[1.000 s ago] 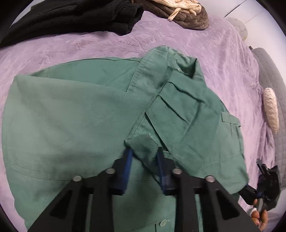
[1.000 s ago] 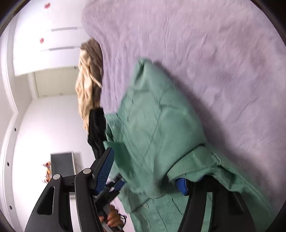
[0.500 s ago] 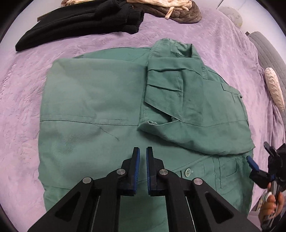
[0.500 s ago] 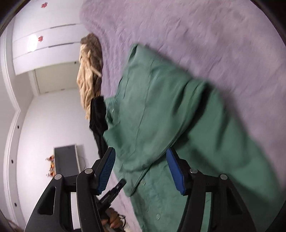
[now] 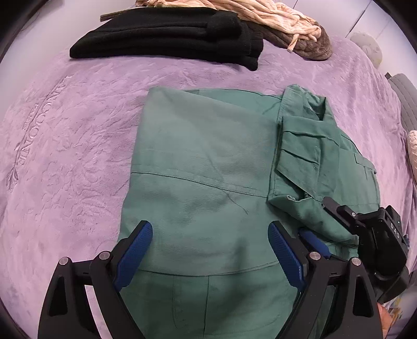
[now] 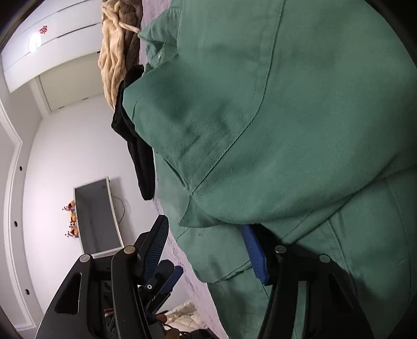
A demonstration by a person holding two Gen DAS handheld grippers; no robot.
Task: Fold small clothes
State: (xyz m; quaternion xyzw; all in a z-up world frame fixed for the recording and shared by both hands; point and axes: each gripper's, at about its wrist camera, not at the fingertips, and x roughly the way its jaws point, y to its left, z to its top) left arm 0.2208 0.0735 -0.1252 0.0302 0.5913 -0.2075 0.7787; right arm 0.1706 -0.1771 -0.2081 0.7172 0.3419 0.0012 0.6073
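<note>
the green shirt (image 5: pixel 203 167) lies spread on the purple bed cover (image 5: pixel 65 135), one sleeve (image 5: pixel 305 167) already folded in over its right side, the collar end pointing away toward the far edge of the bed. the left gripper (image 5: pixel 209 250) hovers over the near hem with its fingers wide apart, holding nothing. the right gripper (image 6: pixel 206 250) is also spread wide, one blue finger (image 6: pixel 254 250) tucked under a fold of shirt cloth near the hem, the other out in the open air; it is not yet clamped on anything. the likely next step is lifting the hem end and folding it toward the collar. the risk is that the right side catches only the top layer, so the folded sleeve slides out and the fold goes crooked. if the two sides rise unevenly, the cloth could bunch in the middle. the black clothes (image 5: pixel 166 34) and the beige bundle (image 5: pixel 263 18) sit well apart at the far edge and should not interfere.
</note>
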